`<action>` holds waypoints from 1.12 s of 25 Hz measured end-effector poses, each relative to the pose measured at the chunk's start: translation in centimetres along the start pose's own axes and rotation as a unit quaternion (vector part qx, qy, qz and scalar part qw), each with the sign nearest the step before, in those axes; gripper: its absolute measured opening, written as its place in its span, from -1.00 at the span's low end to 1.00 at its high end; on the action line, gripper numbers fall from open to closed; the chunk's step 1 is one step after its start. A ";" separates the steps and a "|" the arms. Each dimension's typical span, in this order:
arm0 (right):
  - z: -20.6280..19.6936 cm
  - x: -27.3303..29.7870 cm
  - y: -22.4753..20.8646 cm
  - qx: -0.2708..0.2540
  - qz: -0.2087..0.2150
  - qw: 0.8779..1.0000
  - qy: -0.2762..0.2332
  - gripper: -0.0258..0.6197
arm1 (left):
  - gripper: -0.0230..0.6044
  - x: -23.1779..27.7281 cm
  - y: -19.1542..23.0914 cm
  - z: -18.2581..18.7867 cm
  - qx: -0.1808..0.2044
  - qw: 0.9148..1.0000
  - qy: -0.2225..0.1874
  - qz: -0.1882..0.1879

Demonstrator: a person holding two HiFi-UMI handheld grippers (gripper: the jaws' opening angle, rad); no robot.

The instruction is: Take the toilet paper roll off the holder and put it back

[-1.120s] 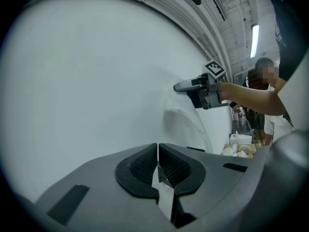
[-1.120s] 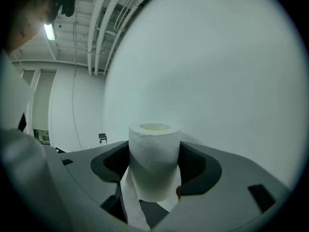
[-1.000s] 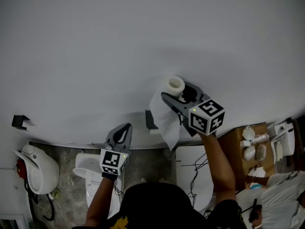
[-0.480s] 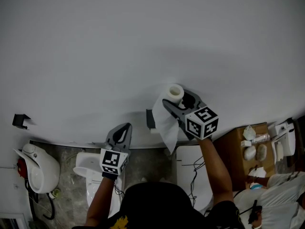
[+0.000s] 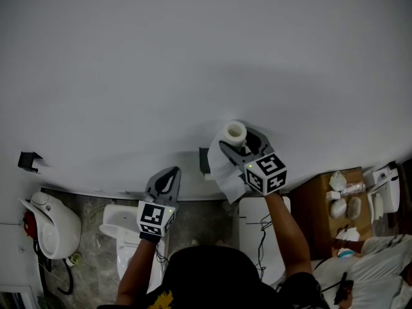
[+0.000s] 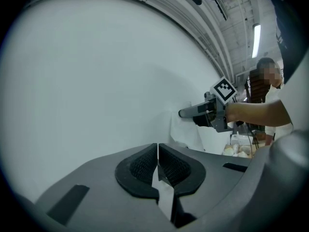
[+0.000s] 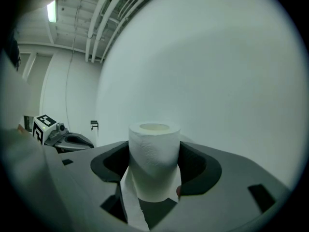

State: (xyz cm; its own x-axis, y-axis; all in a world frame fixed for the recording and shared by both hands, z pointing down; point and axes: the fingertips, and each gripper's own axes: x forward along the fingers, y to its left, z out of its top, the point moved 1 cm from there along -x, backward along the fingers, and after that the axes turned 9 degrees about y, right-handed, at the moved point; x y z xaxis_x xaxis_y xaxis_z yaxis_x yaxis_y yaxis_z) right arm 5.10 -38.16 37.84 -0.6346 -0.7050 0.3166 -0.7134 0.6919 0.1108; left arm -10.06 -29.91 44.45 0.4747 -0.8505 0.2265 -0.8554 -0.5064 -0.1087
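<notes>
My right gripper [image 5: 237, 138] is shut on the white toilet paper roll [image 5: 234, 132], which it holds upright close to the white wall. In the right gripper view the roll [image 7: 154, 158] stands between the two jaws, and both press on its sides. A loose tail of paper [image 5: 225, 171] hangs down from the roll. Just left of that tail, the dark holder [image 5: 204, 161] is fixed to the wall. My left gripper [image 5: 165, 182] hangs lower left, shut and empty; in its own view [image 6: 158, 164] the pads touch.
A small black bracket [image 5: 26, 161] sits on the wall far left. Below are a white toilet [image 5: 125, 234], a white fixture [image 5: 48, 227], a white unit [image 5: 264, 227] and a cardboard box [image 5: 322, 201] with several small items. A person is at the lower right.
My right gripper has carried the roll down and a little left, nearer the holder. The left gripper has hardly moved.
</notes>
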 end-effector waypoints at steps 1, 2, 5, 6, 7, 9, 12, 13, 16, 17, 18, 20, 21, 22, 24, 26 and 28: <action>-0.3 0.1 0.0 0.000 -0.001 1.000 0.001 -0.02 | -0.86 0.0 0.0 0.0 0.000 1.000 0.000 0.001; -0.6 0.3 -0.1 0.001 -0.001 1.000 0.002 -0.02 | -0.86 0.1 0.1 0.0 0.001 1.000 0.001 0.001; -1.3 0.7 -0.1 0.008 -0.001 1.000 0.001 -0.02 | -0.86 0.1 0.0 0.0 0.002 1.000 0.002 0.001; -1.6 0.7 -0.2 0.008 -0.003 1.000 0.001 -0.02 | -0.86 0.1 0.0 0.0 0.002 1.000 0.002 0.002; -1.8 0.8 -0.2 0.007 -0.004 1.000 0.001 -0.02 | -0.86 0.1 0.0 -0.1 0.003 1.000 0.002 0.003; -2.4 1.1 -0.1 0.008 -0.005 1.000 0.003 -0.02 | -0.86 0.2 0.0 -0.3 0.005 1.000 0.003 0.004; -3.1 1.4 0.0 0.013 -0.005 1.000 0.007 -0.02 | -0.86 0.2 0.0 0.0 0.004 1.000 0.003 0.000; -3.3 1.5 0.1 0.015 -0.005 1.000 0.008 -0.02 | -0.86 0.3 0.0 -0.1 0.003 1.000 0.004 0.000; -4.0 1.8 0.3 0.015 -0.004 1.000 0.010 -0.02 | -0.86 0.6 -0.2 -0.2 0.004 1.000 0.006 -0.003; -4.3 1.9 0.3 0.013 -0.004 1.000 0.009 -0.02 | -0.86 0.7 -0.3 -0.2 0.004 1.000 0.006 -0.005; -4.5 2.0 0.5 0.011 -0.003 1.000 0.009 -0.02 | -0.86 0.8 -0.4 -0.2 0.004 1.000 0.006 -0.006; -4.8 2.1 0.7 0.006 -0.001 1.000 0.008 -0.02 | -0.86 1.0 -0.5 -0.3 0.004 1.000 0.006 -0.008; -5.0 2.2 0.8 0.004 -0.002 1.000 0.008 -0.02 | -0.87 1.1 -0.5 -0.3 0.004 1.000 0.006 -0.008; -5.1 2.3 0.8 0.002 -0.002 1.000 0.008 -0.02 | -0.86 1.1 -0.5 -0.3 0.003 1.000 0.006 -0.008; -5.2 2.5 0.8 0.000 -0.002 1.000 0.008 -0.02 | -0.86 1.2 -0.5 -0.3 0.003 1.000 0.007 -0.007; -5.5 2.6 0.9 0.001 0.000 1.000 0.010 -0.02 | -0.86 1.2 -0.4 -0.6 0.003 1.000 0.008 -0.007; -5.7 2.6 1.1 0.000 0.003 1.000 0.012 -0.02 | -0.86 1.1 -0.3 -0.5 0.000 1.000 0.010 -0.006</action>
State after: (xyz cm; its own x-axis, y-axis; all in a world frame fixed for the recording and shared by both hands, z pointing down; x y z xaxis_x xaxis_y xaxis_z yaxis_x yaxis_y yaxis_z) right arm 4.33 -38.33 44.20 -0.6316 -0.6969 0.3398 -0.7097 0.6961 0.1084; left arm -9.43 -30.60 45.25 0.4801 -0.8419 0.2462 -0.8499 -0.5159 -0.1068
